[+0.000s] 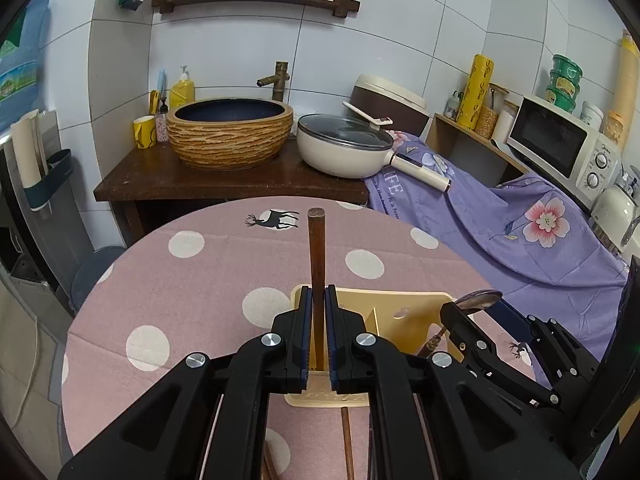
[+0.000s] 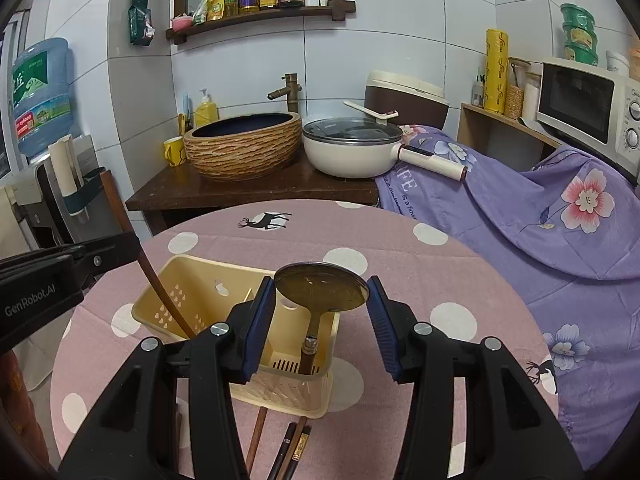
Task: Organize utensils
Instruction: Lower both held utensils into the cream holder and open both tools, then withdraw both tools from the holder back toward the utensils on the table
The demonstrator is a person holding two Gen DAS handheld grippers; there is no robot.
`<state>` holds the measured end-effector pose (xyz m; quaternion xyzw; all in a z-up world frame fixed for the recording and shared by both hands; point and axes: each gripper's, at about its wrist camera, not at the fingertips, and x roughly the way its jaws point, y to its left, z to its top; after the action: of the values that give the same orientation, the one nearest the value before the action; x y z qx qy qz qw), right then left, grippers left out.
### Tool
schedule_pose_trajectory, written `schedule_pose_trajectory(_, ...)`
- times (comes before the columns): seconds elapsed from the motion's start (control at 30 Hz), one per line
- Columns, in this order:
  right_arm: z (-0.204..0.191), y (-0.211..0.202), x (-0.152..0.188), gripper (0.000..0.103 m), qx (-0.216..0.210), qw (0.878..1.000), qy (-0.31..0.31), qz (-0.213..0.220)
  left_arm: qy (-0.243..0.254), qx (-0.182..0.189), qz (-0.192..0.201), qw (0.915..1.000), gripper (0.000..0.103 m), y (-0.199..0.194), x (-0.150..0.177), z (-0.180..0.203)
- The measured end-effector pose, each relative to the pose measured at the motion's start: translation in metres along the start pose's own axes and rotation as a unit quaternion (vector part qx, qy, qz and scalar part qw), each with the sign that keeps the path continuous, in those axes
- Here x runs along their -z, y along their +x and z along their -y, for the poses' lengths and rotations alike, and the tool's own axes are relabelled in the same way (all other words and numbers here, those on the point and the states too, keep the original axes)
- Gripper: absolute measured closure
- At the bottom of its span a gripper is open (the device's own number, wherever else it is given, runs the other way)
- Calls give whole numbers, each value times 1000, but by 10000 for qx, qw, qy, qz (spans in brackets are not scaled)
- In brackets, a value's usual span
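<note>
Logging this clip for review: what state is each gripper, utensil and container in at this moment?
Left gripper: shut on the brown wooden stick.
Brown wooden stick: upright, lower end inside the caddy.
Right gripper: open, jaws either side of the spoon bowl.
Metal spoon with wooden handle: standing in the caddy, bowl up.
Cream plastic utensil caddy: upright on the table.
Dark chopsticks: lying flat on the table.
White pan: glass lid on.
</note>
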<state>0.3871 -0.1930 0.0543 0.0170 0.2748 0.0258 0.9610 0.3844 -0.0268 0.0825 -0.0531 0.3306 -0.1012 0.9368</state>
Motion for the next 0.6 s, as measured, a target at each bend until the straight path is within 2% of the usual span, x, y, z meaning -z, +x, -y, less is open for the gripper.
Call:
schedule_pose_trajectory(0.07,1,-4,-1,36,51,9999,-5,146,16,50,44,10000,96,-3,-1,0)
schedule_pose_trajectory(0.1,1,-7,-1,34,85,9997,-23,219,50,45,80,9999,94,-6,-1,0)
schedule_pose_trajectory(0.13,1,-10,-2,34,96,9996,-63,251,76,34,126,9999,85,-9,-1,0)
schedule_pose_trajectory(0.17,1,-13,-3,34,94,9995,-103,266,76,53,189,9998,72,-15,-1,0)
schedule_pose_trajectory(0.2,2,-16,-3,34,95,9995,-118,290,50,86,259,9996,65,-20,-1,-1)
schedule_pose_trajectory(0.23,3,-21,-3,34,103,9993,-120,336,-6,121,372,9992,52,-28,0,-3)
schedule_pose_trajectory(0.27,4,-26,-3,34,115,9992,-107,375,-47,144,467,9988,45,-35,2,-6)
schedule_pose_trajectory(0.33,8,-38,1,34,147,9991,-24,390,-98,191,587,9980,38,-49,10,-10)
schedule_pose_trajectory(0.47,15,-59,21,34,77,9997,156,189,34,148,561,9983,22,-68,41,-15)
schedule_pose_trajectory(0.6,15,-59,64,34,-96,9985,194,-505,327,50,239,9992,19,-67,88,-17)
